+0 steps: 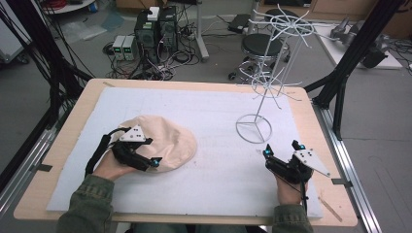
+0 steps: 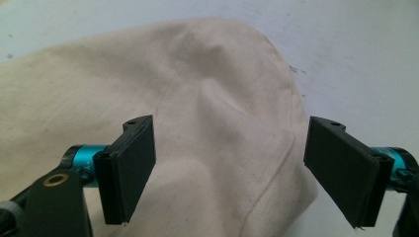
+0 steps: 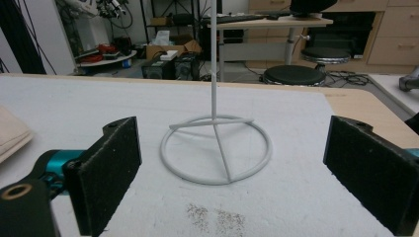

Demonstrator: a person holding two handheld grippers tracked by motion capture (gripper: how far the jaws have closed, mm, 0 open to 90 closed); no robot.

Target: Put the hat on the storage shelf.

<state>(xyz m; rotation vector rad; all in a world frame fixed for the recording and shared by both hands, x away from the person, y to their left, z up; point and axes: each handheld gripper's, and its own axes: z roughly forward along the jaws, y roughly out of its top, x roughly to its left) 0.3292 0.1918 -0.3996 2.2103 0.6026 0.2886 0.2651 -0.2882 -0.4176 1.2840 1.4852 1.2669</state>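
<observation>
A cream fabric hat [image 1: 165, 141] lies flat on the white sheet [image 1: 218, 170], left of the middle. My left gripper [image 1: 150, 151] hovers over the hat's near left edge. In the left gripper view its jaws [image 2: 230, 168] stand wide apart above the hat [image 2: 207, 98], with nothing pinched between the pads. A white wire hat stand [image 1: 253, 128] rises from a ring base at the right. My right gripper [image 1: 282, 148] rests open just in front of that base. In the right gripper view its jaws [image 3: 237, 175] frame the stand [image 3: 213, 59], and the hat's edge [image 3: 10, 133] shows at far left.
The sheet covers most of a wooden table [image 1: 73, 121]. Black frame posts [image 1: 350, 53] stand at both sides of the table. A stool [image 1: 260, 46] and computer boxes [image 1: 155, 29] sit on the floor beyond the far edge.
</observation>
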